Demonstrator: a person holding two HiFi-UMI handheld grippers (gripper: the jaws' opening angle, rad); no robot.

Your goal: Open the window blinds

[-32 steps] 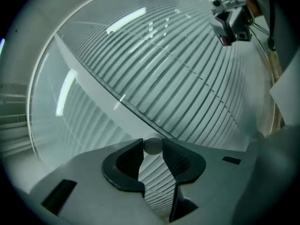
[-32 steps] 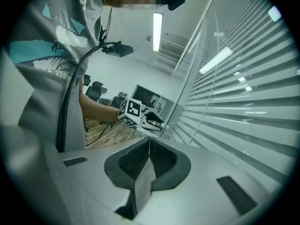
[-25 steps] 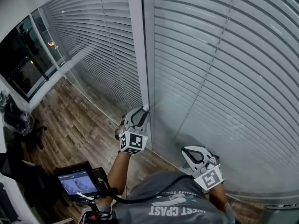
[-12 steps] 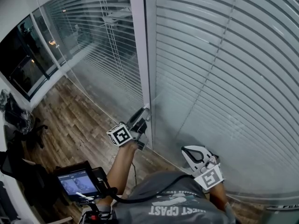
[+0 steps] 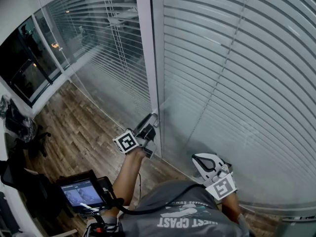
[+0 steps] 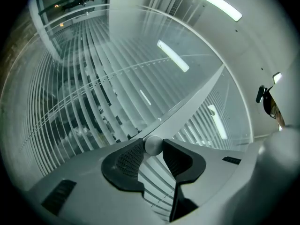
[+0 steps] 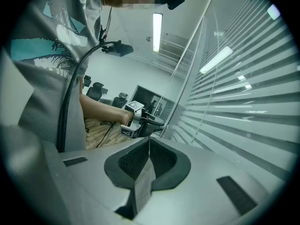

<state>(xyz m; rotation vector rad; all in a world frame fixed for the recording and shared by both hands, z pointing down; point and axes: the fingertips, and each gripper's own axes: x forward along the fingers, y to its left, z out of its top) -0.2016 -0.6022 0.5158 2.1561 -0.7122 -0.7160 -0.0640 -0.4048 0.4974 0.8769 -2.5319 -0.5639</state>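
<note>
- At left, the left blind hung with its slats tilted enough to let dim shapes show through the gaps, above a wooden floor.
- The left hand-held gripper reached up to the white window post. It was clenched on the round lower end of the blind's wand, which sat pinched between the two dark pads and ran up and away beside the post.
- The step in hand appeared to be turning the slats by twisting the wand. The slats looked only part-way open, so the next move likely called for more rolling of the wrist. The pads would need to stay tight on the smooth knob so it did not slip round.
- To the right of the post, the right blind remained flat and closed, its slats overlapping, with a thin cord running down its face. That panel looked untouched.
- The right hand-held gripper waited low and near the person's body, its jaws clenched together on nothing, clear of the blind.
- Writing was scarce: a small screen at lower left glowed, too small to read. The grey shirt carried white print of which only "CPAST"-like letters could be made out. The marker cubes bore black squares, no words.
</note>
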